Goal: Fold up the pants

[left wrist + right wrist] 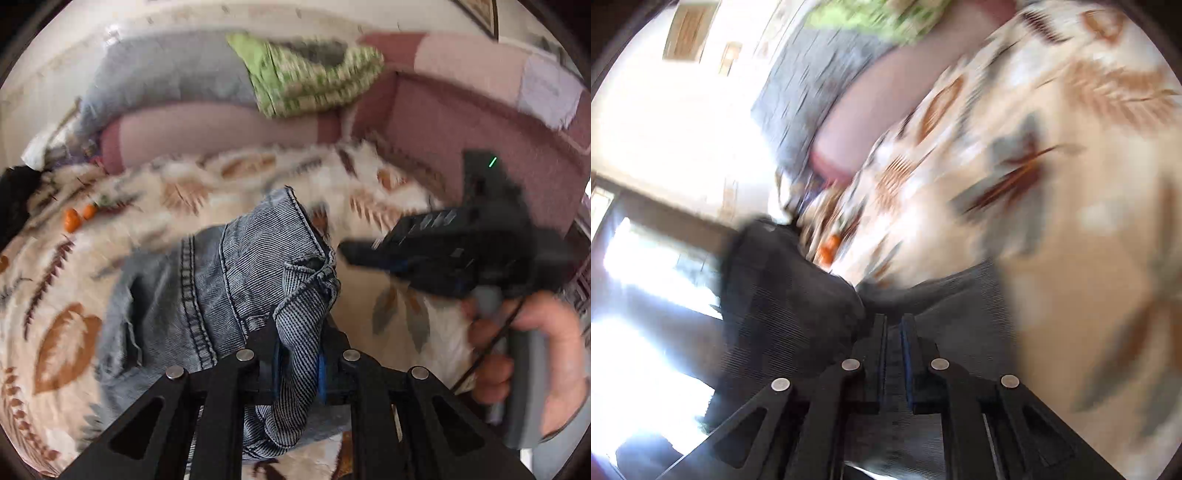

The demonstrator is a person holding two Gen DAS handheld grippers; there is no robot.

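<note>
Light blue denim pants [221, 295] lie bunched on a cream leaf-print blanket [74, 295]. My left gripper [299, 332] is shut on a fold of the denim, which hangs between its fingers. My right gripper [354, 253] shows at the right of the left wrist view, held in a hand, its tip at the pants' right edge. In the blurred right wrist view my right gripper [894, 321] is closed on dark grey-blue cloth [942, 295], the pants, with the blanket [1071, 184] beyond.
A green patterned cloth [310, 77] lies on grey and pink cushions [221, 129] at the back. Small orange objects [77, 216] sit on the blanket at left. A black mesh chair back [783, 295] stands left in the right wrist view.
</note>
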